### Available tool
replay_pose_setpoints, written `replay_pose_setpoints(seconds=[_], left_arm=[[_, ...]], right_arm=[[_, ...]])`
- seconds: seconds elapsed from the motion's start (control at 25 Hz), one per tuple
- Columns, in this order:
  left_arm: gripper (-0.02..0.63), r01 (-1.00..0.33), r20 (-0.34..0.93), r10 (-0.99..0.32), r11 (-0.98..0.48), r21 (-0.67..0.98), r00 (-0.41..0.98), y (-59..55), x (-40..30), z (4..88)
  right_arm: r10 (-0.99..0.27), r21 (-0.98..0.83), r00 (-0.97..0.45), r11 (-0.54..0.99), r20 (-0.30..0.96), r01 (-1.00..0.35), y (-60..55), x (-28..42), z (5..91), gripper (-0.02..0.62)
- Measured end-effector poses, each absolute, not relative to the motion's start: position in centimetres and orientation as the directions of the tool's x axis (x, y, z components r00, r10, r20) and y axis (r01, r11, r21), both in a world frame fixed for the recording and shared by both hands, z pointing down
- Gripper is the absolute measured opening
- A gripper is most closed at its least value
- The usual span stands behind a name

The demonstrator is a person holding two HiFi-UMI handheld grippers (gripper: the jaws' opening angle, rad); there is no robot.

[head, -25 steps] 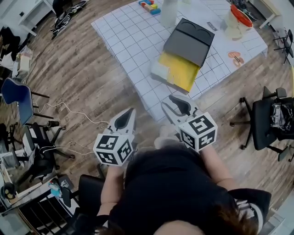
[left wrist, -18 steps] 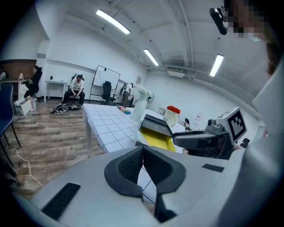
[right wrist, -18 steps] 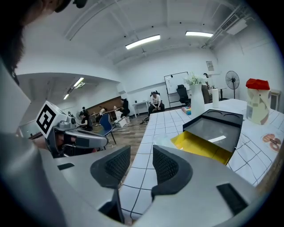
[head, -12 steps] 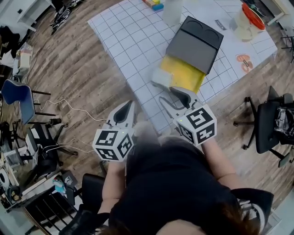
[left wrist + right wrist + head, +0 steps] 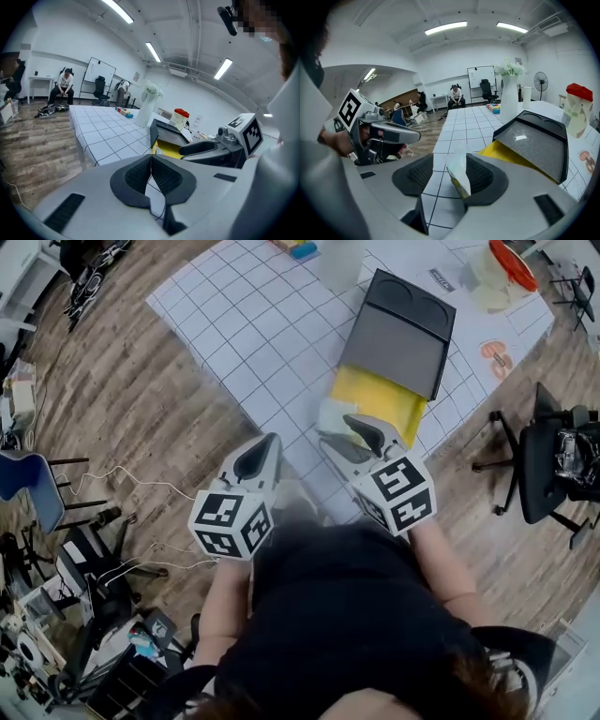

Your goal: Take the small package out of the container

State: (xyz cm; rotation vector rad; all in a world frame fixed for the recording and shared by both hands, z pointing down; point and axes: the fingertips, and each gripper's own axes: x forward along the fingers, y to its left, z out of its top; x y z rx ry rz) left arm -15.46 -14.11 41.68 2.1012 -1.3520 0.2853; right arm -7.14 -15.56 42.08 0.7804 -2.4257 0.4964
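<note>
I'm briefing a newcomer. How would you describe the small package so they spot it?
On the white gridded table, find the dark grey container with a yellow inside. At its near end the right gripper is opening its jaws with the small package between them: a thin, pale, see-through pouch with a yellow edge, unlike the rigid box.

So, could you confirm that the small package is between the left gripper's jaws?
Not quite: the package is between the right gripper's jaws, which are opening, as the right gripper view shows. The left gripper's jaws are together, with nothing between them.
</note>
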Motion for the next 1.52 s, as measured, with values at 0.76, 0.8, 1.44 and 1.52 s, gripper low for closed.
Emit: replay_pose_setpoints(seconds=[0.76, 0.8, 1.44, 1.52], left_arm=[[0.026, -0.760, 0.493, -0.586, -0.406, 0.508, 0.643, -21.4, -16.7, 45.9], [0.026, -0.756, 0.493, -0.581, -0.409, 0.511, 0.648, -21.6, -16.7, 46.0], [0.026, -0.732, 0.488, -0.552, -0.435, 0.524, 0.677, -22.8, -16.1, 46.2], [0.026, -0.735, 0.489, -0.554, -0.435, 0.520, 0.674, -22.4, -16.0, 46.0]], right_arm=[[-0.381, -0.134, -0.471, 0.648, 0.795, -0.750, -18.5, -8.9, 48.1, 0.243], [-0.379, -0.135, -0.465, 0.642, 0.800, -0.755, -18.5, -8.9, 48.2, 0.238], [-0.381, -0.147, -0.436, 0.592, 0.815, -0.792, -18.4, -8.9, 48.4, 0.133], [-0.382, -0.155, -0.444, 0.591, 0.810, -0.792, -18.1, -9.0, 48.3, 0.120]])
